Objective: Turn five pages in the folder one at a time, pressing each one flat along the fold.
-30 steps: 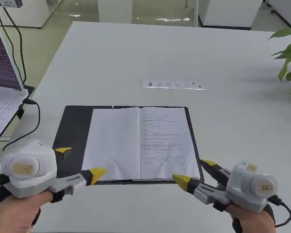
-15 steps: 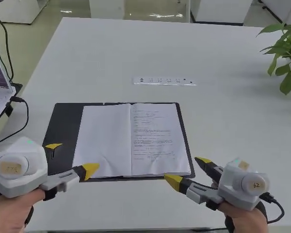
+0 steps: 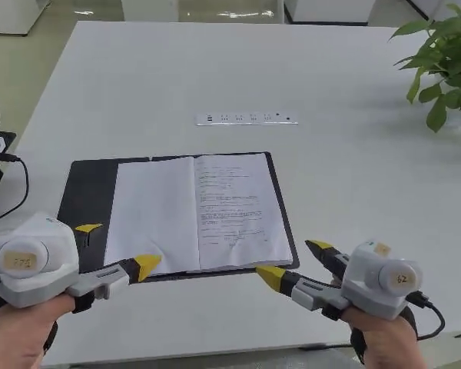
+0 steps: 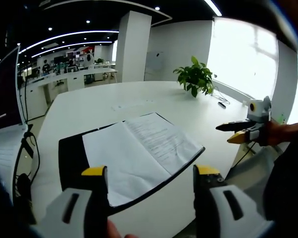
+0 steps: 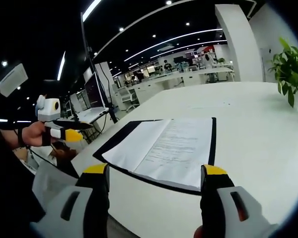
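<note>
Item: black folder point(image 3: 88, 204), lying open and flat on the white desk point(image 3: 353, 169), in the middle of the near half; its fold runs away from the person; inner cover bare and black at the left.
Pages: left leaf point(image 3: 154, 215) blank white; right leaf point(image 3: 234, 207) printed with lines of text too small to read; both leaves lie flat.
Left tongs point(image 3: 117, 247): held in the left hand point(image 3: 19, 334); yellow-tipped jaws spread wide, grasping nothing; placed at the folder's near left corner, one tip over the black inner cover, the other at the near edge of the blank leaf; contact with the folder cannot be told; in the left gripper view the jaws frame the folder's near edge.
Right tongs point(image 3: 294, 260): held in the right hand point(image 3: 380, 346); jaws spread, grasping nothing; placed just off the folder's near right corner, over bare desk; in the right gripper view the open folder lies ahead between the jaws.
Other: white socket strip point(image 3: 247, 118) set in the desk beyond the folder, well apart from it; potted plant point(image 3: 442, 61) at the far right; black cable point(image 3: 8, 192) trailing at the left edge.
</note>
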`<state>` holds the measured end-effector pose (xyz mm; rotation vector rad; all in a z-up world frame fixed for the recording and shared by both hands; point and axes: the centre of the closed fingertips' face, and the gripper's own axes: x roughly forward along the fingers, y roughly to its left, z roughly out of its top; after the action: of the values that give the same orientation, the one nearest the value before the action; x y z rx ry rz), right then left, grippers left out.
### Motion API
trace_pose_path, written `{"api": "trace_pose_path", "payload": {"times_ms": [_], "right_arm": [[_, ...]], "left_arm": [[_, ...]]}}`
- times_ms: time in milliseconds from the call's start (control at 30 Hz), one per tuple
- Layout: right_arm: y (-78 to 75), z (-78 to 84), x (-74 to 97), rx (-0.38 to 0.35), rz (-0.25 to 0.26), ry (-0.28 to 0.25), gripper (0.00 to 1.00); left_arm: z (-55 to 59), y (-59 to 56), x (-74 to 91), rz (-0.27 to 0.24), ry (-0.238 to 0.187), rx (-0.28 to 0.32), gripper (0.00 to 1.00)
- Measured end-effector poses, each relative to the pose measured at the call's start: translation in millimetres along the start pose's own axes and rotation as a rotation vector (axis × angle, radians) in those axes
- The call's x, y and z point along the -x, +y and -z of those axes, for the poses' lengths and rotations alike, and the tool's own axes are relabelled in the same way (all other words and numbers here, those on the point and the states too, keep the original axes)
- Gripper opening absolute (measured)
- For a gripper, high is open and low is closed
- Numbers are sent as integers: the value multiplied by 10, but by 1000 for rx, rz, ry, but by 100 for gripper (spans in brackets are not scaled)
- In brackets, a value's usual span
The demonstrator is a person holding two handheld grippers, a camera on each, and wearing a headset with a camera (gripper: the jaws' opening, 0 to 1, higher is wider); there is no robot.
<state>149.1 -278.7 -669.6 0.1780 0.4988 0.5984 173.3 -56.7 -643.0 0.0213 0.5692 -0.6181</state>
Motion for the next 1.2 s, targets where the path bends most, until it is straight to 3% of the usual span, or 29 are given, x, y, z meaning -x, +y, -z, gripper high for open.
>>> {"api": "trace_pose_path", "payload": {"times_ms": [67,167,300,633,867,1200], "right_arm": [[1,-7,-1,-2,2,-2,74],[-8,-23,11,-4,9,-6,76],[-49,6,35,-20,13,4,74],[-172,59,143,-53,36,-5,74],[-187,141,155,-58,33,18,74],[-222,161,123,-58,17,34,73]], "left_arm": [[-29,-46,-58,11,2,-5,69],[-32,-189,-165,49,40,-90,69],[-52,-328,-297,95,66,-133,70],[-168,-537,-600,161,80,-174,67],[-156,-753,-835,216,124,-204,68],[-188,-925,-1234,277,158,-231,68]]}}
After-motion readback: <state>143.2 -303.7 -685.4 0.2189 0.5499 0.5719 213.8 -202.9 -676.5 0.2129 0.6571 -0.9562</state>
